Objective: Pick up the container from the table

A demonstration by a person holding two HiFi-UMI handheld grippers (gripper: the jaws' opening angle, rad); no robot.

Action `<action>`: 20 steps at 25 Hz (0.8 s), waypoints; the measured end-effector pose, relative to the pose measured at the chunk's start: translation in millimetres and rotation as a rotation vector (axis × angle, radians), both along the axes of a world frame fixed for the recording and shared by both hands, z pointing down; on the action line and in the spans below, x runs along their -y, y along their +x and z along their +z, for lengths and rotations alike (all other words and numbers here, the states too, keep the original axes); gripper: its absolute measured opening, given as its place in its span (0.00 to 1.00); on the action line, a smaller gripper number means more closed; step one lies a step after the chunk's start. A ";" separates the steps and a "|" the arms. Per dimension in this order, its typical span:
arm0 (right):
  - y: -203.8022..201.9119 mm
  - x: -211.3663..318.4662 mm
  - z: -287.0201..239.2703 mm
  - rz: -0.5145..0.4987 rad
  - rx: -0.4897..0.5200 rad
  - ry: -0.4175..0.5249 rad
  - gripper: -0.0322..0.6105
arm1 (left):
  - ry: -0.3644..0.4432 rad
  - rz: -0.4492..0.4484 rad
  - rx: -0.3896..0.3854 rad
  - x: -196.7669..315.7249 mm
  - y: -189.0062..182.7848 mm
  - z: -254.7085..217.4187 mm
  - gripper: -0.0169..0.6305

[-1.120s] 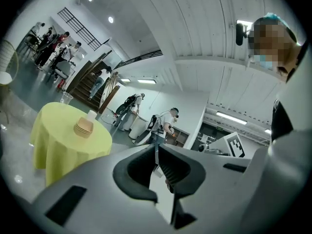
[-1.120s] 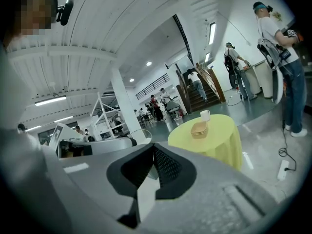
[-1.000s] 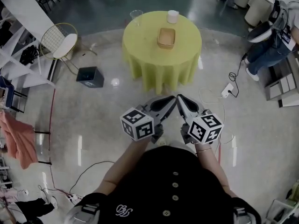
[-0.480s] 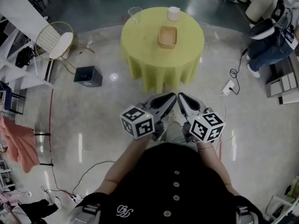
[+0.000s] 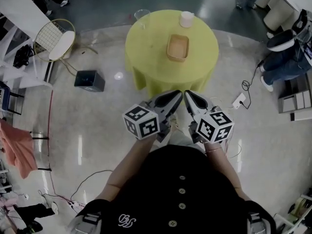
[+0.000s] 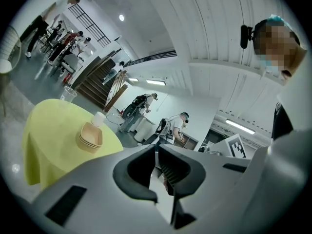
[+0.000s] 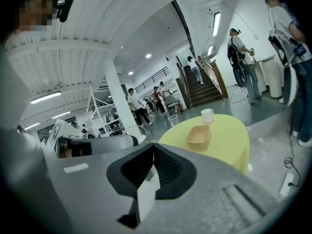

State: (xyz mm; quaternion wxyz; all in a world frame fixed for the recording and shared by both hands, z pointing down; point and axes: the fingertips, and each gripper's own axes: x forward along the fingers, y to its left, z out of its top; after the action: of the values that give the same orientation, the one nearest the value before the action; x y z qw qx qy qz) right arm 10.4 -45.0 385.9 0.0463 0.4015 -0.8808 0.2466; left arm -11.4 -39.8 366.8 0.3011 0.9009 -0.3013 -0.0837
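A stack of tan, shallow rectangular containers [image 5: 177, 47] sits near the middle of a round table under a yellow cloth [image 5: 151, 57]. The same stack shows in the left gripper view [image 6: 89, 136] and the right gripper view [image 7: 199, 136]. Both grippers are held side by side in front of the person's body, short of the table's near edge and well apart from the containers. My left gripper [image 5: 178, 94] is shut with nothing in it, its jaws meeting [image 6: 157, 148]. My right gripper [image 5: 187, 94] is shut and empty too [image 7: 152, 146].
A white cup [image 5: 186, 19] and a clear glass [image 5: 141, 16] stand at the table's far side. On the floor are a black box [image 5: 89, 80], a wire chair [image 5: 56, 40] and a power strip with cables [image 5: 239, 97]. A seated person [image 5: 287, 48] is at the right.
The table and containers have come closer in the head view as the person walks toward them. Both grippers travel along, side by side and still shut.
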 end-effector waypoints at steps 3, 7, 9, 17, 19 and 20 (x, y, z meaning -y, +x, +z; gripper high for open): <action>2.5 32.7 -1.8 -0.016 -0.005 -0.001 0.05 | -0.010 0.008 -0.010 27.9 2.8 2.2 0.07; 7.2 83.0 -8.3 -0.017 -0.003 0.005 0.05 | -0.011 -0.005 -0.010 73.5 7.1 -0.7 0.07; 9.7 104.3 -10.0 -0.019 0.000 0.002 0.05 | -0.012 -0.011 -0.007 95.2 10.0 -1.8 0.07; 22.7 167.8 -11.9 -0.037 0.018 0.004 0.05 | -0.011 -0.044 0.002 162.1 19.6 -1.0 0.07; 25.9 180.1 -10.6 -0.043 0.020 0.005 0.05 | -0.011 -0.049 0.012 174.0 24.0 1.3 0.07; 27.6 185.3 -9.6 -0.045 0.022 0.005 0.05 | -0.011 -0.051 0.016 179.0 26.3 2.6 0.07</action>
State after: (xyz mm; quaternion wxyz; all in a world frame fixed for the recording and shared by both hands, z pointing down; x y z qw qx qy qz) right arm 38.0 -230.3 376.3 0.0414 0.3788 -0.8908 0.2475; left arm 14.8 -218.8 369.4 0.3015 0.8919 -0.3270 -0.0824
